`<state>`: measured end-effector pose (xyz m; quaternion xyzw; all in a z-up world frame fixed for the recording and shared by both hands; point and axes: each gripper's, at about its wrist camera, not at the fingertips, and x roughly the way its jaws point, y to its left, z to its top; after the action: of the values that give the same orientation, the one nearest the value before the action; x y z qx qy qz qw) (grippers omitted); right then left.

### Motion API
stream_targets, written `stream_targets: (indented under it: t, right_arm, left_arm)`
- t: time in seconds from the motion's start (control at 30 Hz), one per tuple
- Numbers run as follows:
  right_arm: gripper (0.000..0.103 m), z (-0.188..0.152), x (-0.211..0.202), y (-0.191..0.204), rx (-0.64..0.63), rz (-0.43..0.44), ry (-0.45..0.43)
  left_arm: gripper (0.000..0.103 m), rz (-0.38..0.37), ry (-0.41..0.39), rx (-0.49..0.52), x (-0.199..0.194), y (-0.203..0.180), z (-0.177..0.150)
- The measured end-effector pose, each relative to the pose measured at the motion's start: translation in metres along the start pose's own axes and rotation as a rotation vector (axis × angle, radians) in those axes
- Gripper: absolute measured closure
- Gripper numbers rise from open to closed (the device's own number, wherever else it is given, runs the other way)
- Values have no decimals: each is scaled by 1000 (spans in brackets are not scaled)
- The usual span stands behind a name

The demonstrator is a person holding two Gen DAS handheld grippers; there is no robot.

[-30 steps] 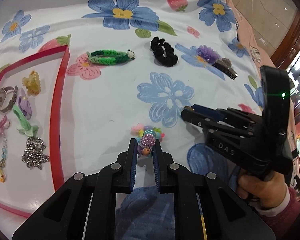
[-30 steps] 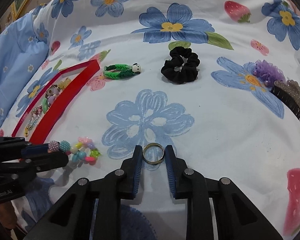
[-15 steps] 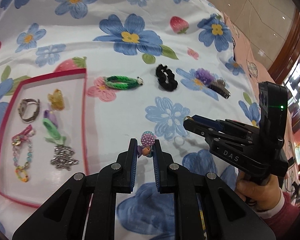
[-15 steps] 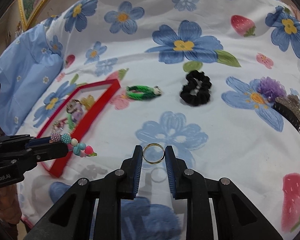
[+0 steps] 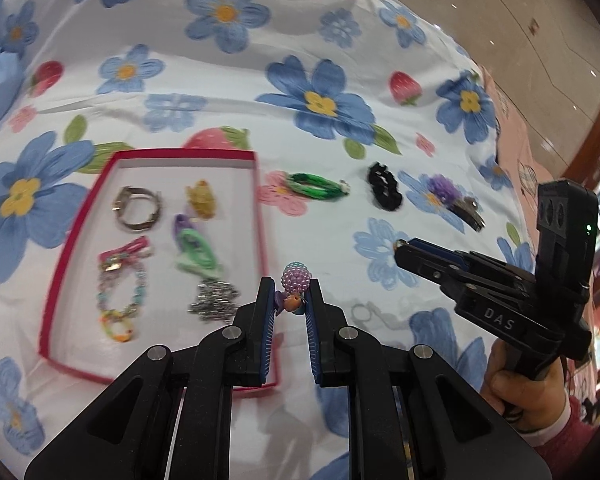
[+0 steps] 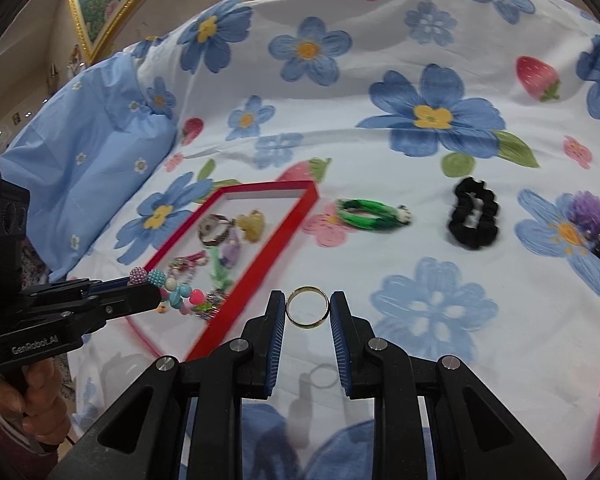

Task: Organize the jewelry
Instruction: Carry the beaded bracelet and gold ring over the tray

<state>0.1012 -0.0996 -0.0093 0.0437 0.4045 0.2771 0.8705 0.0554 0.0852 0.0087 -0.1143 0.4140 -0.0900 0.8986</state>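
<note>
Two grippers hover over a floral bedsheet [image 6: 440, 240]. Left gripper [image 5: 291, 303] pinches a light, floppy beaded bracelet [image 6: 168, 286] by one bead beside the red tray [image 5: 260, 216]; right gripper [image 6: 307, 307] clamps a stiff, slippery gold ring [image 6: 307, 306] across its rim — easily dropped.

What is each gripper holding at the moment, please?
Left gripper: closed on the colourful beaded bracelet.
Right gripper: closed on the thin gold metal ring.
</note>
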Motion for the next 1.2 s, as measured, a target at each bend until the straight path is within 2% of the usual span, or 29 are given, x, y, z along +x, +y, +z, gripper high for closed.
stream_targets:
  t: [0.27, 0.53, 0.9, 1.2]
  right_arm:
    - [80, 2, 10, 29, -32, 54, 10]
    - [80, 3, 25, 62, -76, 110, 39]
    - [80, -10, 65, 105, -161, 156, 144]
    - [80, -21, 98, 122, -214, 157, 241]
  left_arm:
    - [90, 45, -27, -86, -17, 42, -7]
    - [90, 69, -19, -136, -20, 70, -17]
    - [90, 65, -5, -181, -14, 95, -26]
    - [90, 72, 30, -229, -2, 118, -35]
